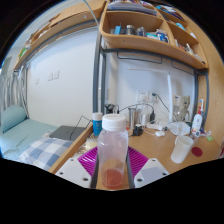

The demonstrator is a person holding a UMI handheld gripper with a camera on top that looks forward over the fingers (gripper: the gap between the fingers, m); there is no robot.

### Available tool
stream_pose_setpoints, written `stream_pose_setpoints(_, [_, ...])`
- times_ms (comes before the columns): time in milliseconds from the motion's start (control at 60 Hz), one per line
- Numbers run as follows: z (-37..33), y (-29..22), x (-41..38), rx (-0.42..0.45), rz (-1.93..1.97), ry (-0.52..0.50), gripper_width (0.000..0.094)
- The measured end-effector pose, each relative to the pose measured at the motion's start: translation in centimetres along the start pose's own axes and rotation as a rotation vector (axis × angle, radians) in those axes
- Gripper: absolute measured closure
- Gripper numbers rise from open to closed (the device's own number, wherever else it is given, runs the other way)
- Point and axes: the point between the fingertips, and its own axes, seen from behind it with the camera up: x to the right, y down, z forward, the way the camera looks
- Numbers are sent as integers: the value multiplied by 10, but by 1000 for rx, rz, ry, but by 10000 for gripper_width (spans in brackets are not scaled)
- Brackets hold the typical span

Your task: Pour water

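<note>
While gripper (113,172) hovered over wooden desk (150,150), fingers clamped clear plastic bottle (113,150) between pink pads (90,164), bottle upright, white cap on, reddish liquid at bottom. Empty clear cup (181,148) stood near desk's right front edge, apart from bottle. Shelves (150,35) hung above.

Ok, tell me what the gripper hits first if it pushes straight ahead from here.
The clear plastic bottle with a white cap: it already stands between the gripper's pink-padded fingers, so the gripper meets it almost at once. Whether the pads already press on it is unclear.
</note>
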Motion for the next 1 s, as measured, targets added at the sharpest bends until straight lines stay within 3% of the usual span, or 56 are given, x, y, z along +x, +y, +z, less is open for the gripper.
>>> stream_pose_setpoints(83, [6,7,-20,20,6,-11,547])
stream_pose_setpoints(200, [8,-3,11,17,13,18,618])
stream_pose_setpoints(350, [0,1,14,19,28,6,624])
stream_pose_setpoints(533, [4,-15,31,-37,178,-22,627])
stream_pose_setpoints(783, [22,-82,115,24,951,-8,626])
stream_pose_setpoints(1000, [38,-89,172,45,1471,-17,626])
